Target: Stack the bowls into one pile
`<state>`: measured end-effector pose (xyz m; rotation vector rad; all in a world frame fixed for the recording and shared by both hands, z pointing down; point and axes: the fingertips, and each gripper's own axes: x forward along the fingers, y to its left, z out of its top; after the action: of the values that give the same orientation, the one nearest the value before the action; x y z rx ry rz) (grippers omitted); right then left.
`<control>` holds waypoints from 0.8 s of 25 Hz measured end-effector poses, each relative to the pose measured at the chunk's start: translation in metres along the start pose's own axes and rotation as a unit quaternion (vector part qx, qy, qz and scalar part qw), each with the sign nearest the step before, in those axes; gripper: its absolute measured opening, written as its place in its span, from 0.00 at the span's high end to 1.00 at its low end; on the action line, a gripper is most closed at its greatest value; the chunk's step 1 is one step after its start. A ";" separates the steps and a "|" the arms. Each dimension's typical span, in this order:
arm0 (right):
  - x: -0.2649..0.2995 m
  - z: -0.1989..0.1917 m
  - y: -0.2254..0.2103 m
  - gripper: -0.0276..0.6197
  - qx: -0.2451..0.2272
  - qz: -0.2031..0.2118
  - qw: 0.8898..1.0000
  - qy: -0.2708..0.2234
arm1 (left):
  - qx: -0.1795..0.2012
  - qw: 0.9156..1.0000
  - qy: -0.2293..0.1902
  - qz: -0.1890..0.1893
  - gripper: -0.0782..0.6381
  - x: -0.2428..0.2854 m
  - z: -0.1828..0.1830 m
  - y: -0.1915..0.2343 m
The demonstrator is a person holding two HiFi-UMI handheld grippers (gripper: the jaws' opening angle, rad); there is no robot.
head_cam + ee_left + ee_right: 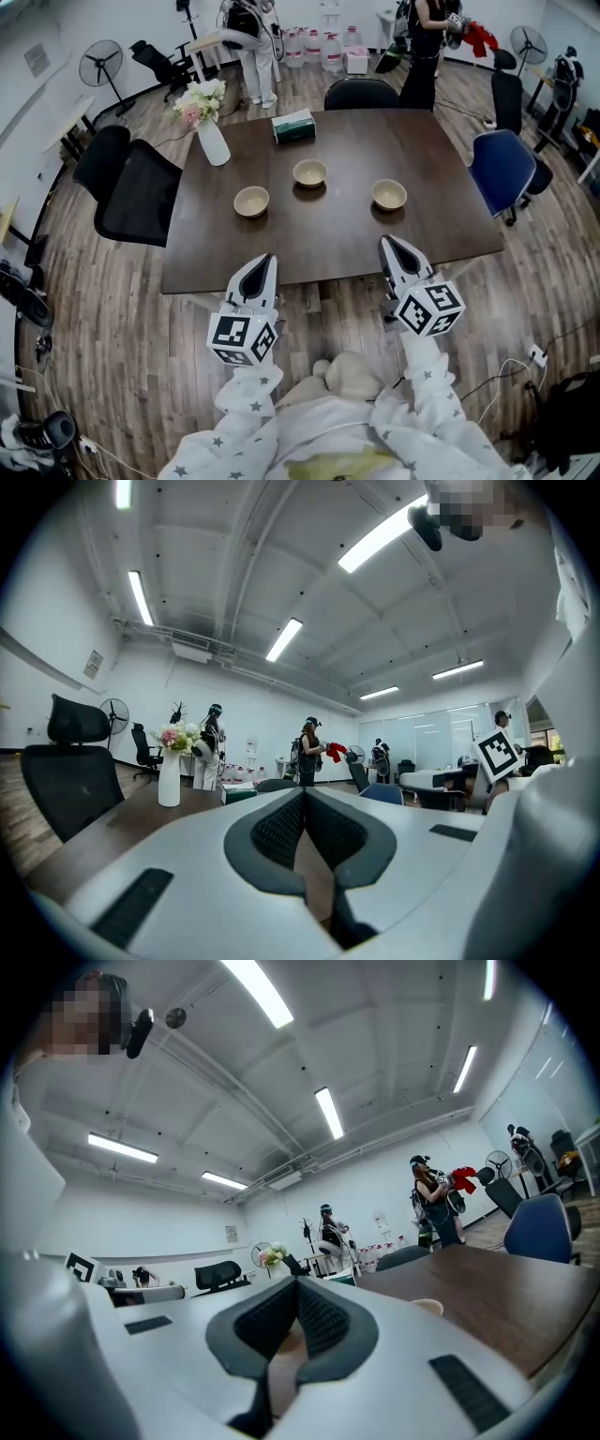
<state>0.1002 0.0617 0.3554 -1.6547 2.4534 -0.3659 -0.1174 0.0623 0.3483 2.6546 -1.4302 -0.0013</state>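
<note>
Three beige bowls stand apart on the dark brown table (337,239): the left bowl (251,201), the middle bowl (310,172) a little farther back, and the right bowl (389,194). My left gripper (268,257) hovers at the table's near edge, short of the left bowl, jaws shut and empty. My right gripper (386,240) is over the near edge in front of the right bowl, also shut with nothing in it. In the right gripper view the rim of one bowl (428,1306) peeks over the right jaw. No bowl shows in the left gripper view.
A white vase of flowers (212,131) and a green tissue box (293,126) stand at the table's far side. Black chairs (136,187) flank the left, a blue chair (503,169) the right. People stand at the back of the room.
</note>
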 end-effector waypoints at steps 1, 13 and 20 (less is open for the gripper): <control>0.002 0.000 -0.003 0.92 0.001 -0.004 1.000 -0.001 | -0.001 1.000 0.002 -0.003 0.86 0.004 -0.001 0.001; 0.057 0.004 -0.045 0.92 0.010 -0.014 1.000 -0.007 | -0.012 1.000 0.026 -0.001 0.86 0.061 -0.015 0.024; 0.113 0.001 -0.077 0.92 0.012 0.000 1.000 0.016 | -0.021 0.999 0.032 0.016 0.85 0.114 -0.017 0.046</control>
<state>0.1264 -0.0711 0.3773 -1.6525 2.4618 -0.4229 -0.0921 -0.0557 0.3770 2.5735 -1.4374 0.0562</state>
